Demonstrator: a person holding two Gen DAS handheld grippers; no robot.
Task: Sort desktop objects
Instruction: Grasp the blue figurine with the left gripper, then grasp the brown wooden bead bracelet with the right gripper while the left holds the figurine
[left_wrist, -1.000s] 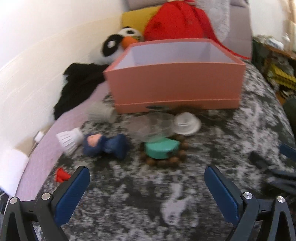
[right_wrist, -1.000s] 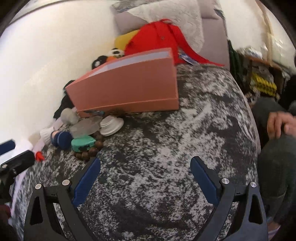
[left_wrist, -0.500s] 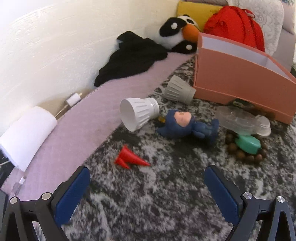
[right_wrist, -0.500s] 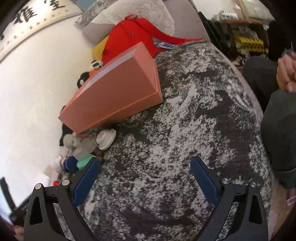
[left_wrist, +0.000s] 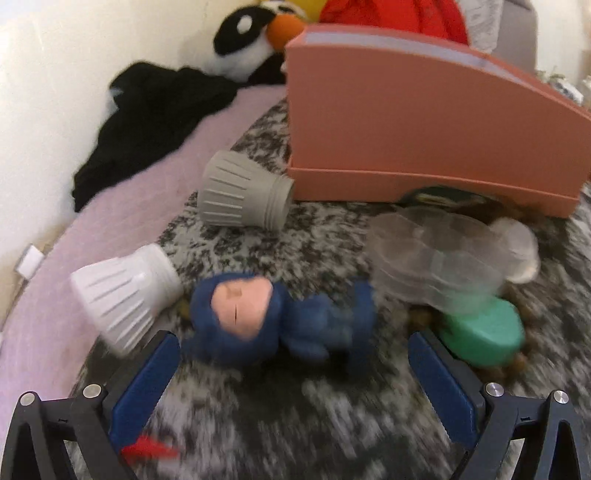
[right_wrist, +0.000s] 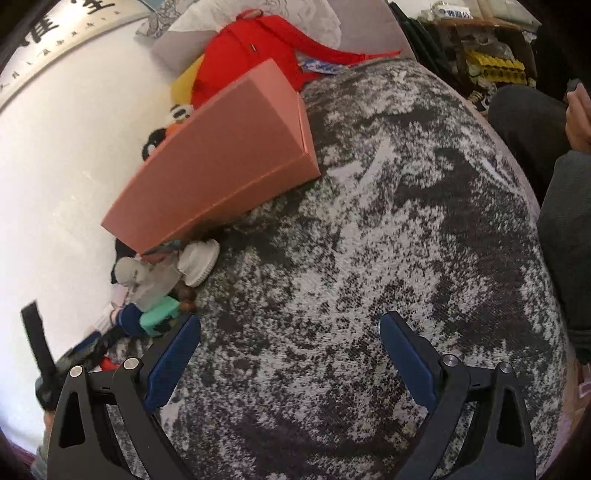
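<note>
Mottled grey cover (right_wrist: 369, 229); left tongs (left_wrist: 291, 365) spread before blue doll (left_wrist: 280, 321); right tongs (right_wrist: 290, 350) spread.

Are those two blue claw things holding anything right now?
No. Both are open and empty: the left hand-held gripper faces the blue doll, and the right hand-held gripper is over bare blanket.

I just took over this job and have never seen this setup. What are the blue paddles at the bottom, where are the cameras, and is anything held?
The blue paddles are fingers of two hand-held grippers; each picture comes from a camera on one gripper. The left gripper is open, facing a blue doll lying between a white cup and a green lid, with a grey cup and a pink box behind. The right gripper is open over bare speckled cloth. Nothing is held.
</note>
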